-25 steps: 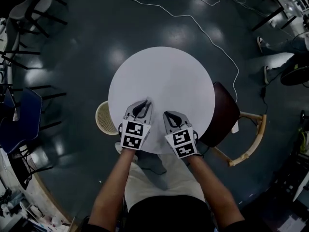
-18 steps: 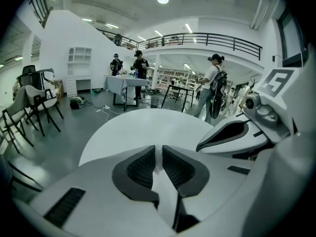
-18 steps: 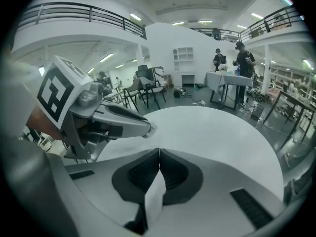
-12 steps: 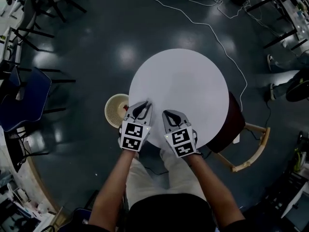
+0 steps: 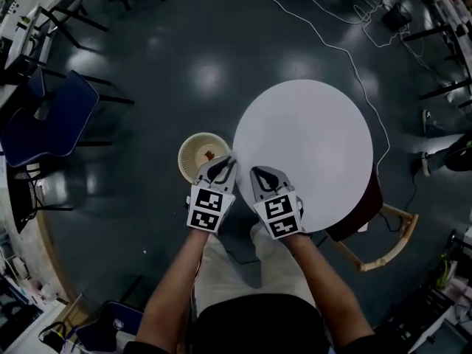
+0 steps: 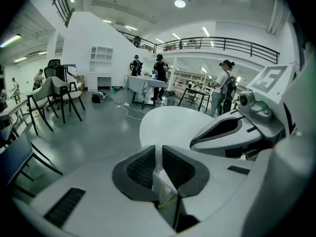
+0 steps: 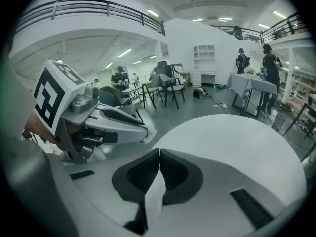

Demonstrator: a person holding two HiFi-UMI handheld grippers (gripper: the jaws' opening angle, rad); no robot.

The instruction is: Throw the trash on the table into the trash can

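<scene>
Drop stage.
L gripper (image 5: 220, 165): am pinching pale wrapper (image 6: 163, 185), jaws narrow.
R gripper (image 5: 259, 174): am clamping white scrap (image 7: 153, 194), jaws tight.
Trash can (image 5: 182, 152) just ahead of L tips.
Next: centre over opening, release.

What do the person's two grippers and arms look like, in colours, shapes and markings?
Both the left gripper and the right gripper are pale grey shells with curved jaws and black ribbed pads. Each carries a white cube with black square markers. The forearms are bare; dark sleeves start near the shoulders.

Open lab hall (mezzanine railing (image 6: 222, 43), workbenches (image 6: 141, 84))
</scene>
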